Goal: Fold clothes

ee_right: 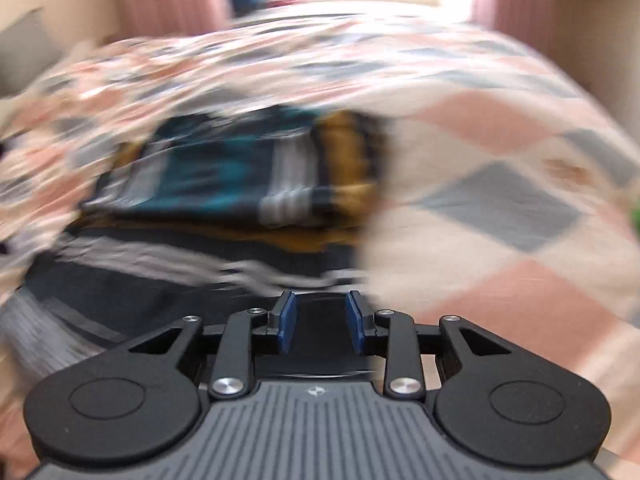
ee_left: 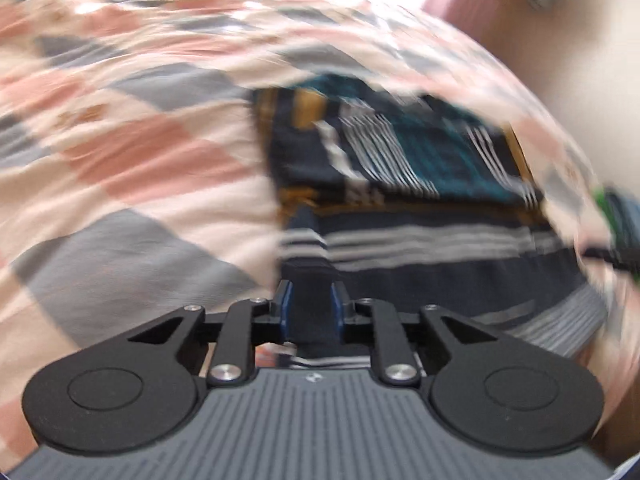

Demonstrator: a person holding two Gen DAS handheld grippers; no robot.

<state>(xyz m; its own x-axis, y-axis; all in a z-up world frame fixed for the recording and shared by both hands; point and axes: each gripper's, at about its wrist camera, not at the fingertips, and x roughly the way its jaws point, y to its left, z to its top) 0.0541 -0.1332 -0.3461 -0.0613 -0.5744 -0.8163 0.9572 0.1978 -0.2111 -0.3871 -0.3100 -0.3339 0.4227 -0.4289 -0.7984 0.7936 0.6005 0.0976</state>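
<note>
a dark hem of the striped garment (ee_left: 400,208) is pinched in the left tongs (ee_left: 311,304), and another in the right tongs (ee_right: 320,316). it lies ahead on the patchwork bedspread (ee_left: 132,168), long axis seemingly crosswise between the tongs. uneven pulling could skew the fold or slip fabric free.

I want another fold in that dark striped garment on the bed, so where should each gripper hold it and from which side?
Grip the striped garment by its near hem, one corner per gripper, coming in low from the near side. That edge lies across both views; the left gripper and right gripper already pinch dark cloth there. Blur hides the exact corners.
</note>
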